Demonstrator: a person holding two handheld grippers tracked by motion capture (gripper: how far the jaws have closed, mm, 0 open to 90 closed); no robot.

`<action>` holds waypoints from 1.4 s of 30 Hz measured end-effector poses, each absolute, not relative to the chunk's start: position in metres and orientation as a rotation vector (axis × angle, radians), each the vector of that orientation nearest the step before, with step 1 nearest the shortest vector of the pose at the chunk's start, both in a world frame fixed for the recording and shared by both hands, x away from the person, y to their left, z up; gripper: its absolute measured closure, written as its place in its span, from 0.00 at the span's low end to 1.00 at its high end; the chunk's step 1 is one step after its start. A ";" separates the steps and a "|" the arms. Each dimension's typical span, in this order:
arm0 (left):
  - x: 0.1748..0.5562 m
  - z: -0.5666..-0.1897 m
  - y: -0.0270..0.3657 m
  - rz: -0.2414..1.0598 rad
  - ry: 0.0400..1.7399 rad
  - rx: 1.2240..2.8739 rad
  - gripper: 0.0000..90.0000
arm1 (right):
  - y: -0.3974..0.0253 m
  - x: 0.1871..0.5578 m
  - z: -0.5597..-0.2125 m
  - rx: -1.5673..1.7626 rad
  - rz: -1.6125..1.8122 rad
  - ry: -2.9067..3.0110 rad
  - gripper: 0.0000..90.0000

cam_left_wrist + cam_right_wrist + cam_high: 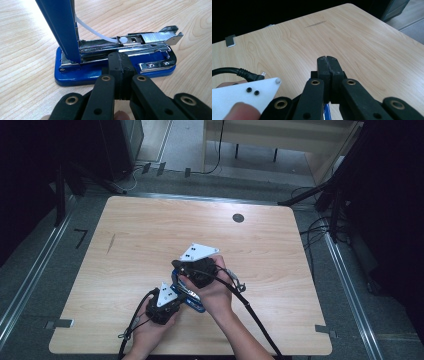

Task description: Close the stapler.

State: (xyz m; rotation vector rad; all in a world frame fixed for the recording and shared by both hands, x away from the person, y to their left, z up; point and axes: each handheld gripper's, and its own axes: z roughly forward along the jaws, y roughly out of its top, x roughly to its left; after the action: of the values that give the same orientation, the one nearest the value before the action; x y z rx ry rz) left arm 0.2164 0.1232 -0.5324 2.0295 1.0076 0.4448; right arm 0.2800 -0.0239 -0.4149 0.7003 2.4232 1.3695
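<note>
My left gripper [119, 75] has its jaws pressed together with no gap between the pads, and their tips sit right against the near side of the blue stapler [112, 67]; whether they pinch a thin edge of it or merely touch it I cannot tell, since the pads cover the contact. In the high view this gripper [172, 299] sits at the near middle of the desk [140, 230], my left hand [150, 327] wrapped around it.

The stapler stands swung open: its blue top arm [60, 27] rises steeply and is cut off by the upper edge of the left gripper view, while the steel staple channel [140, 40] lies flat over the base. A white plastic strip [95, 31] curves from behind the arm down to the channel.

My right gripper [329, 65] is also closed, pads flush. A sliver of blue [326, 110] shows beneath its jaws, too small to read. From above, this gripper [197, 270] hangs over the stapler [192, 302], my right hand [212, 292] hiding most of it, so what the jaws hold, if anything, stays unclear. The other gripper's grey plate [242, 96] fills the near left corner of the right gripper view, with a blurred fingertip [243, 111] in front.
</note>
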 end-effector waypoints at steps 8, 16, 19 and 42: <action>0.216 -0.532 0.123 0.446 1.008 2.031 1.00 | -0.023 0.278 -0.417 0.691 1.363 2.434 1.00; 0.216 -0.532 0.123 0.446 1.008 2.031 1.00 | -0.022 0.277 -0.416 0.683 1.341 2.445 1.00; 0.216 -0.532 0.123 0.444 1.008 2.031 1.00 | -0.020 0.280 -0.416 0.683 1.337 2.449 1.00; 0.216 -0.532 0.123 0.453 1.008 2.030 1.00 | -0.045 0.267 -0.432 0.723 1.332 2.439 1.00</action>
State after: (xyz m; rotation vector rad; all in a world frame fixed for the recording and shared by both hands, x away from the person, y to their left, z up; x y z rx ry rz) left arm 0.2160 0.1229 -0.5324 2.0302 1.0079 0.4531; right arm 0.2665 -0.0454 -0.4319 0.7232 2.4392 1.3315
